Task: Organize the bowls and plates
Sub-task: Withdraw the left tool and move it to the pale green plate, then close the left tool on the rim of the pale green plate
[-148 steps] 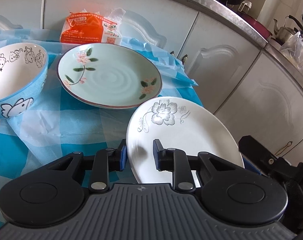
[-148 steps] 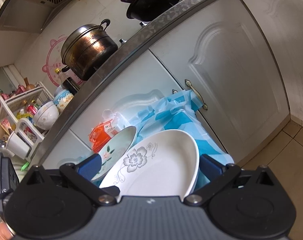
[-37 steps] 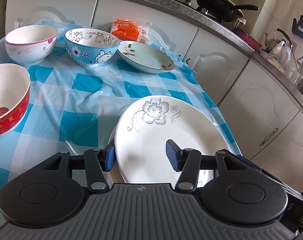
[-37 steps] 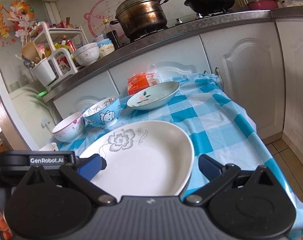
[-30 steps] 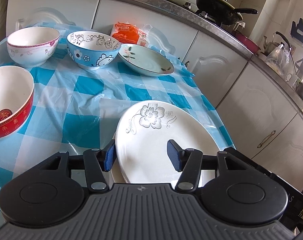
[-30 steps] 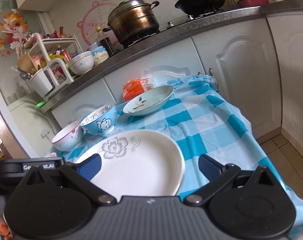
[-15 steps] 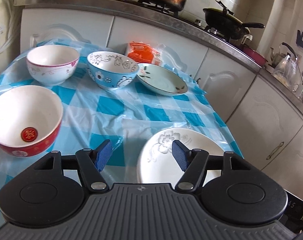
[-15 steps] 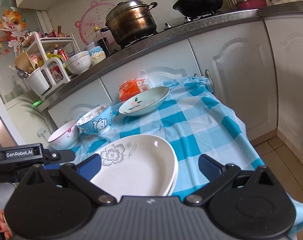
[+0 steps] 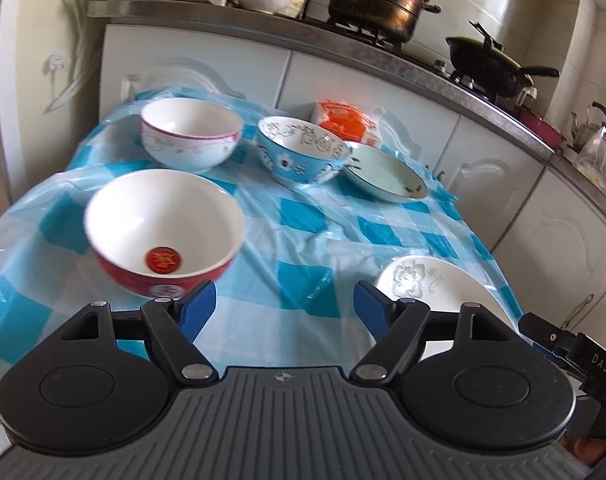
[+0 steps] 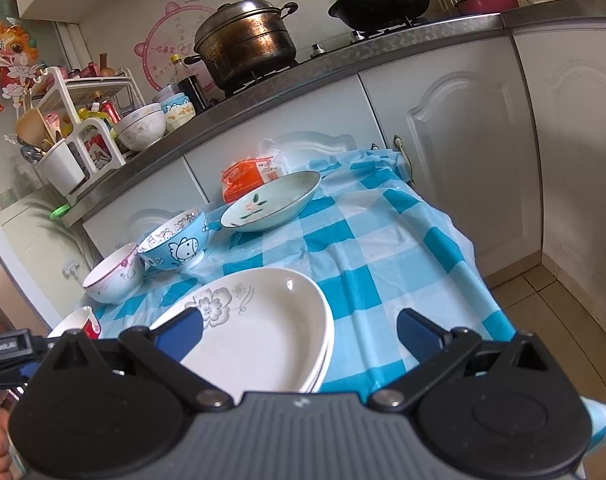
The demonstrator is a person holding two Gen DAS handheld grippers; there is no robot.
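A stack of white plates with a grey flower point(image 10: 263, 332) lies at the near right of the checked table; it also shows in the left wrist view point(image 9: 431, 284). My left gripper point(image 9: 285, 308) is open and empty, above the cloth between the plates and a red bowl point(image 9: 163, 232). My right gripper point(image 10: 299, 330) is open and empty, its jaws spread over the plate stack. A pink-rimmed bowl point(image 9: 191, 134), a blue cartoon bowl point(image 9: 303, 156) and a pale green plate point(image 9: 387, 174) stand further back.
An orange packet point(image 9: 343, 122) lies behind the green plate. The blue checked cloth point(image 10: 383, 256) hangs over the table's right edge. White cabinets point(image 10: 455, 152) and a counter with a pot point(image 10: 247, 40), a wok and a dish rack run behind the table.
My left gripper let go of the flowered plate, opened wide and pulled back to the left. The plate now rests on the stack. My right gripper stayed open and drew back a little.
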